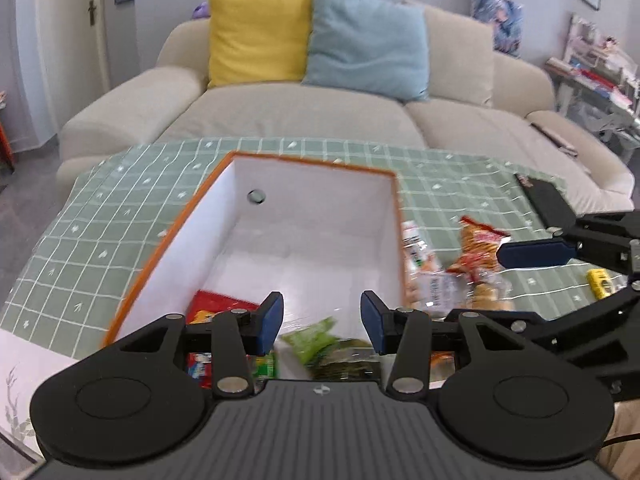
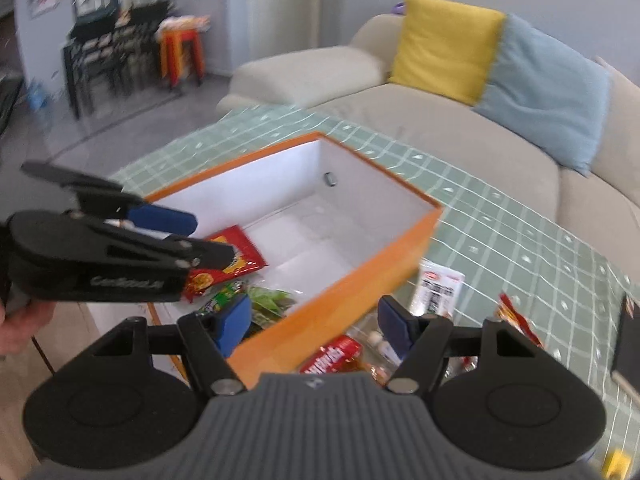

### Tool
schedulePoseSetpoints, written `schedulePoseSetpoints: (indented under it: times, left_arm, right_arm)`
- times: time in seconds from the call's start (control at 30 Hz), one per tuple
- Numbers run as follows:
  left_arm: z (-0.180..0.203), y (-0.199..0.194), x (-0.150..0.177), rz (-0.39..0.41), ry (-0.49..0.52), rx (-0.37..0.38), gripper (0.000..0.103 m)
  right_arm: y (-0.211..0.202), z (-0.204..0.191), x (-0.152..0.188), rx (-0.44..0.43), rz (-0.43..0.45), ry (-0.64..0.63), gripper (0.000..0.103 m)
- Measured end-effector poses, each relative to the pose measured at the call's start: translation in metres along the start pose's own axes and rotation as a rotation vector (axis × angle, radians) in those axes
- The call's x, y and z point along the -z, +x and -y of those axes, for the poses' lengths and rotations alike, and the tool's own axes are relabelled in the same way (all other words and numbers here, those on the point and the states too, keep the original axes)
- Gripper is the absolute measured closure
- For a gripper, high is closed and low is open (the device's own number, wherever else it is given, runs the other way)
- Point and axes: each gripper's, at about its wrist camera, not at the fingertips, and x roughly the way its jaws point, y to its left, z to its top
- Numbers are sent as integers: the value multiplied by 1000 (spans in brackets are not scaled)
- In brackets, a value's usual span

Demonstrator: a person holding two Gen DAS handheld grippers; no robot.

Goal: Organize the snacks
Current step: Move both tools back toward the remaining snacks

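Orange box point(image 2: 352, 280) outer wall only in rt view; both hand-held grippers point(image 1: 322, 318) point(image 2: 314, 322) released, empty

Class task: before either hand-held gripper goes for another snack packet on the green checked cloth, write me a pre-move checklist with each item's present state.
1. Left hand-held gripper empty, jaws apart: ok.
2. Right hand-held gripper empty, jaws apart: ok.
3. Orange cardboard box with white inside has free floor space: ok.
4. Red snack packet and green snack packet already inside the box: ok.
5. Packets left outside on the green checked tablecloth, such as the red-and-orange crinkled packet: not ok.
6. Which outside packet lies uppermost: cannot tell, blurred.
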Motion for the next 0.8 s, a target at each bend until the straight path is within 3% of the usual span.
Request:
schedulePoseSetpoints:
  times: [0.2, 0.37, 0.63, 0.8]
  left_arm:
    - [25, -18, 12, 79, -20, 23, 50]
    - [54, -22, 22, 103, 22, 56, 50]
    - [96, -8, 48, 28, 107, 178, 50]
    - [116, 11, 65, -9, 212, 173, 50]
  right_arm:
    - [-28, 19, 31, 72, 64, 103, 35]
    - [-43, 36, 62, 142, 75, 195, 35]
    - [-43, 69, 113, 208, 7, 366, 35]
    - [-31, 79, 126, 214, -26, 414, 35]
